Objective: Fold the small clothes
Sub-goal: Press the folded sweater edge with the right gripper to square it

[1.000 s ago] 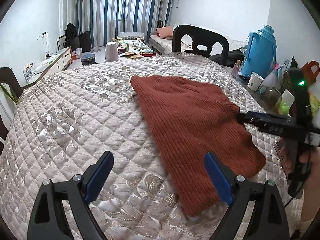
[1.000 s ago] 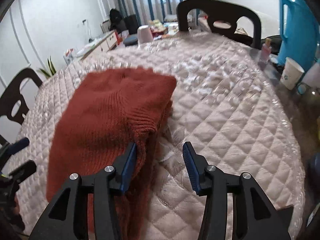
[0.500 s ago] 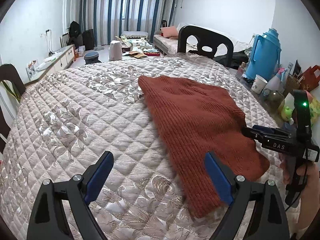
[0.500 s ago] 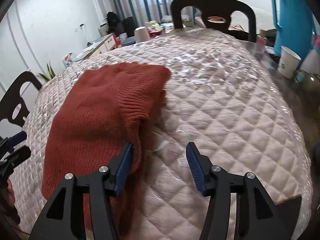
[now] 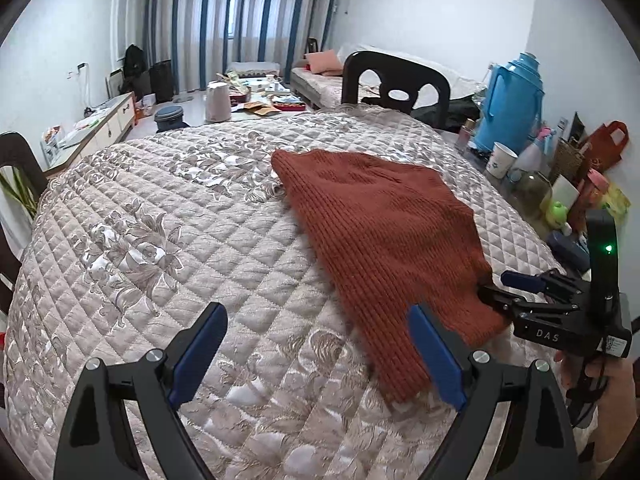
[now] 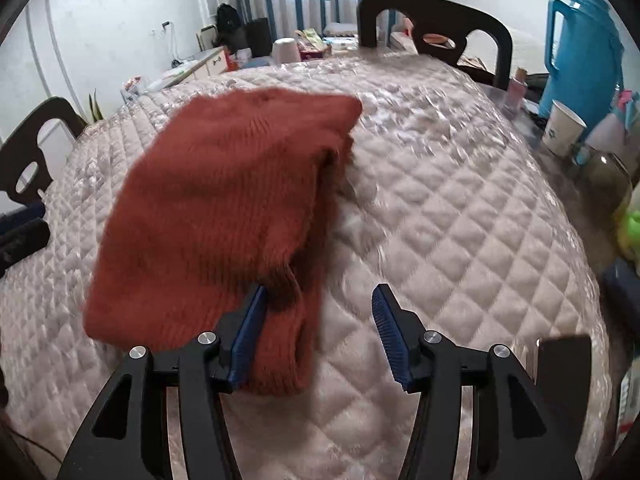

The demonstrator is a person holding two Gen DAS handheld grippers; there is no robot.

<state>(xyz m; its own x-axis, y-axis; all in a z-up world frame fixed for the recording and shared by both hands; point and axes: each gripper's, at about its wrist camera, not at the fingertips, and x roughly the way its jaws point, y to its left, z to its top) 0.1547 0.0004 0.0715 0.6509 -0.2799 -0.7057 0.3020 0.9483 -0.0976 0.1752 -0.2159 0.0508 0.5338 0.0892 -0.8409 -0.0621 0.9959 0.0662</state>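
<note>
Left tool [image 5: 316,352] hovers low with its blue pads spread wide, nothing between them, the sweater's near hem just beside its right pad. Right tool [image 6: 320,332] is spread too, straddling the near edge of the rust-red knit sweater [image 5: 384,236], left pad touching the folded cloth. Beyond, the sweater lies folded on the quilted counter [image 5: 168,216], a blue thermos [image 5: 510,102] at the far right edge.

We are in a lived-in home: striped curtains [image 5: 240,20] at twelve o'clock, a sofa [image 5: 320,80] beside them, a blue thermos [image 5: 510,108] at two o'clock.
</note>
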